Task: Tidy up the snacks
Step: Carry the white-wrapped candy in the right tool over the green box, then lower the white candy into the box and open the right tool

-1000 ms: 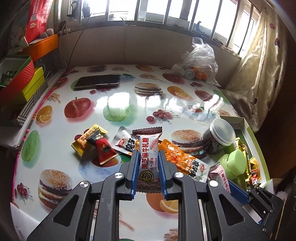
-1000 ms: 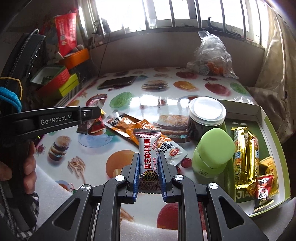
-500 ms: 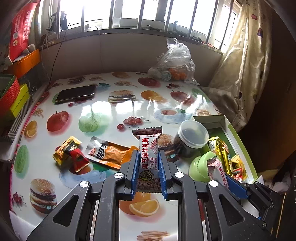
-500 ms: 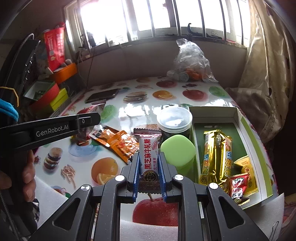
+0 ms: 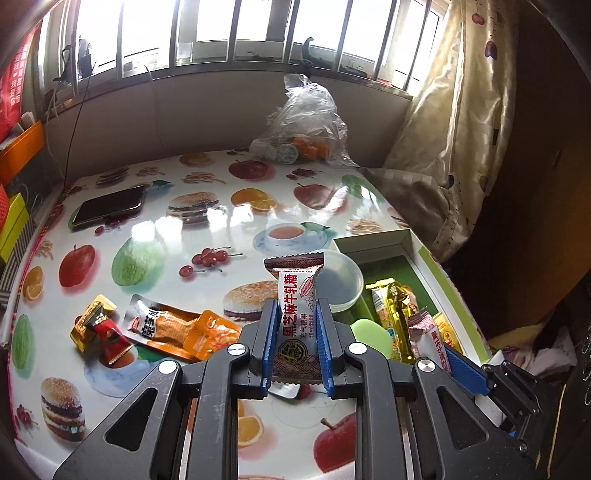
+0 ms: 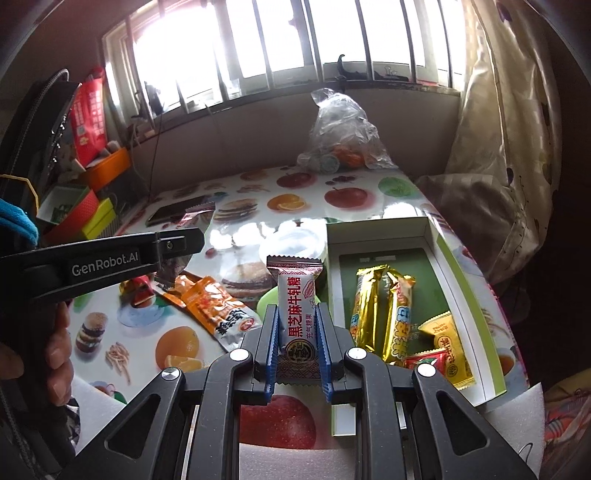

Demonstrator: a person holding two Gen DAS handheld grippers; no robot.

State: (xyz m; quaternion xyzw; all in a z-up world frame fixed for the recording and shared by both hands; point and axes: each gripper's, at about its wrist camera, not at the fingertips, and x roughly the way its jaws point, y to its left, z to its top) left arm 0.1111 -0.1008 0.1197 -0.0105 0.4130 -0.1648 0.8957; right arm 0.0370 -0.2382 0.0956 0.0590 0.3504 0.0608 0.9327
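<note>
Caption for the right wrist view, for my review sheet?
Right gripper shut on a nougat candy, beside the box of snacks; left gripper holds another candy.

Daylight pours in through the barred window behind the far edge of the tabletop, and the panes are blown out to plain white in both views. The glossy tablecloth throws the light back as white glare patches near the middle and toward the far edge, washing out the printed pattern there. The curtain at the right glows warm and translucent. Both pictures bend strongly toward their rims and fall off into dark, vignetted corners; the window bars curve. The near foreground sits in shade and backlit, almost silhouetted. The centre is sharp, the printed wrapper text legible.
</note>
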